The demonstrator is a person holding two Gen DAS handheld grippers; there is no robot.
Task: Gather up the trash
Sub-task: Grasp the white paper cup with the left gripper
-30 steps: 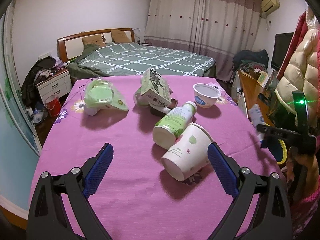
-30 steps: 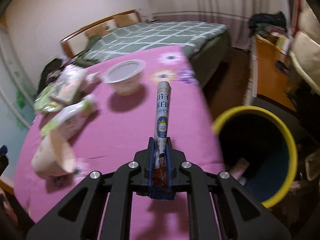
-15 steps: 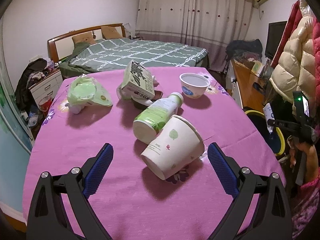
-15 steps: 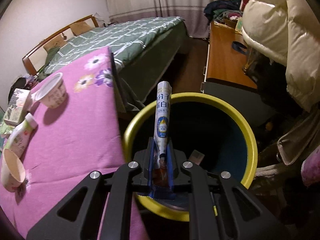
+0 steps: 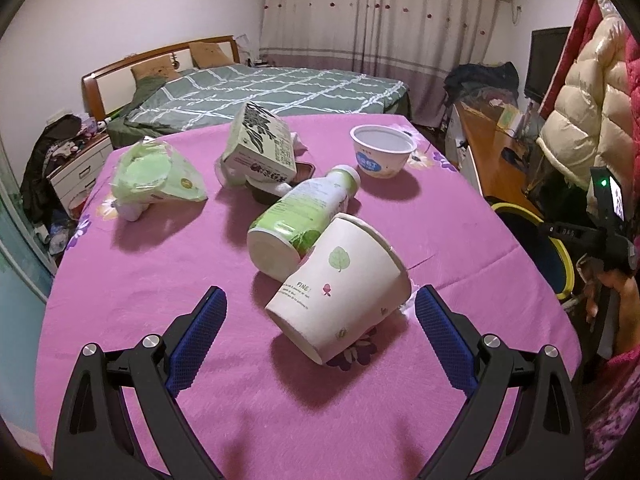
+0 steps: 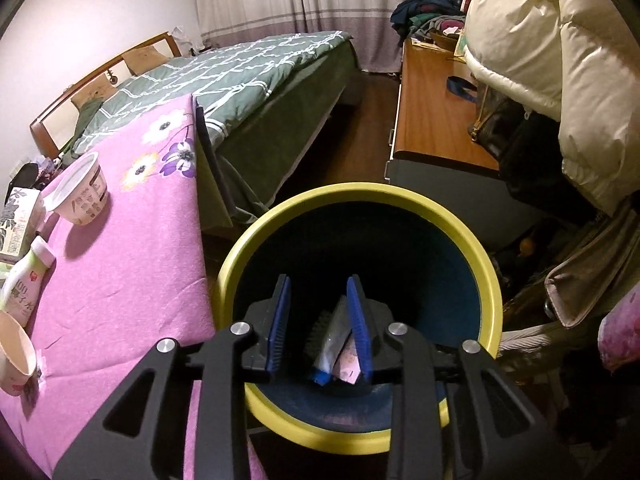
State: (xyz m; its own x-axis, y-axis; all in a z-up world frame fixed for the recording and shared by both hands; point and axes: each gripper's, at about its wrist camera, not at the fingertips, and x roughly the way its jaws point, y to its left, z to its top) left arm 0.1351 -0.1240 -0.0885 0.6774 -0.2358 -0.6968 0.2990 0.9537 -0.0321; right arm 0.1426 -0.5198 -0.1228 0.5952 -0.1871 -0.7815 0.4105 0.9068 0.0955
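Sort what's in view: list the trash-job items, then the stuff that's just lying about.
Job items:
paper cup
green-label bottle
white bowl
carton
green packet
yellow-rimmed bin
wrapper in the bin

Lying about:
bed
puffy coat
wooden desk
nightstand

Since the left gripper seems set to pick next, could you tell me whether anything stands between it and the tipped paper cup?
Nothing visible does. The left gripper is open, and the paper cup lies on its side on the pink tablecloth just ahead, between the fingers. The green-label bottle lies behind the cup, touching it.
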